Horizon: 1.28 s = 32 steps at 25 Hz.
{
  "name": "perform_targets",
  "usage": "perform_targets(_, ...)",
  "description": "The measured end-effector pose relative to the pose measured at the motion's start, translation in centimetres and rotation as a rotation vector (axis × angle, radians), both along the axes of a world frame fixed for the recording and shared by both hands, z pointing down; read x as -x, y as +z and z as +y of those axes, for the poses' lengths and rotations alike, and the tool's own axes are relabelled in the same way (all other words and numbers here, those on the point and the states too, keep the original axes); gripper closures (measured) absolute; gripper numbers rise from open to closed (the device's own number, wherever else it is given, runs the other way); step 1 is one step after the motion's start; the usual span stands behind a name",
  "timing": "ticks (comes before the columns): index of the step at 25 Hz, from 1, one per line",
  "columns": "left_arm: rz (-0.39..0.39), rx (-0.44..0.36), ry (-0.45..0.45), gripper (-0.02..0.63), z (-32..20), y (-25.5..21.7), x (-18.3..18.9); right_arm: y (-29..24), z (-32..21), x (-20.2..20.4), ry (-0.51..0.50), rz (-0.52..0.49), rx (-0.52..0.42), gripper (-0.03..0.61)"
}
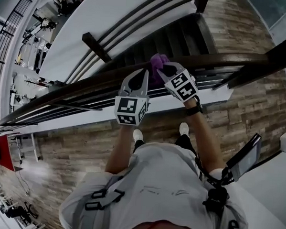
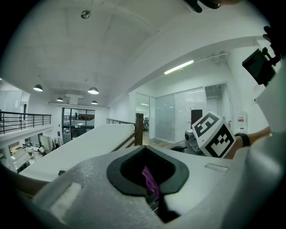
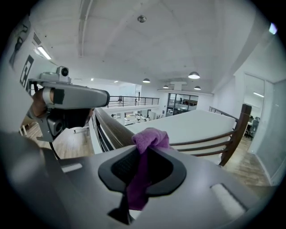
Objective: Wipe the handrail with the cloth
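Note:
A dark wooden handrail runs across the head view from lower left to upper right. A purple cloth sits bunched on top of it, between my two grippers. My left gripper reaches the cloth from the left, and a thin purple strip shows pinched in the shut jaws of the left gripper. My right gripper is shut on the cloth, which bulges above its jaws and hangs down through the right gripper. The handrail passes just behind that cloth.
Dark stairs descend beyond the rail, beside a white sloped wall. A newel post and lower rails stand to the right. I stand on a wood plank floor; a dark device hangs at my right side.

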State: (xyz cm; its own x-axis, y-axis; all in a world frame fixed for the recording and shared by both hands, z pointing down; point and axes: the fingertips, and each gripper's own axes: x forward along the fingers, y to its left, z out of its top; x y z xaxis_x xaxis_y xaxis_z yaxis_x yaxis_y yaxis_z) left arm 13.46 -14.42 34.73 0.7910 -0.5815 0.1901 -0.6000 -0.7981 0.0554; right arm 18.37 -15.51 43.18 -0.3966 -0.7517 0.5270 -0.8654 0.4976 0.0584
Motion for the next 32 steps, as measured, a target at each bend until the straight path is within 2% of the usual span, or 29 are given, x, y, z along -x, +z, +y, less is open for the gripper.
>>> perform_targets(8,-0.013,0.016,0.108,0.614,2.5,0.6,-7.1,-0.3,1.0,-14.7,0.259,-0.019,-0.037,0.528)
perform_targets(14,0.021,0.017,0.226,0.614,5.7,0.0,-15.9,-0.5,3.4,-28.7,0.472,-0.004,-0.068,0.528)
perform_targets(27,0.044,0.026,0.459,0.614,12.7,1.8,-35.5,-1.3,9.7,-53.4,0.758,0.135,-0.162,0.528)
perform_targets(32,0.041,0.032,0.517,0.614,14.2,1.8,-39.7,-1.5,11.7,-61.5,0.894,0.156,-0.18,0.528)
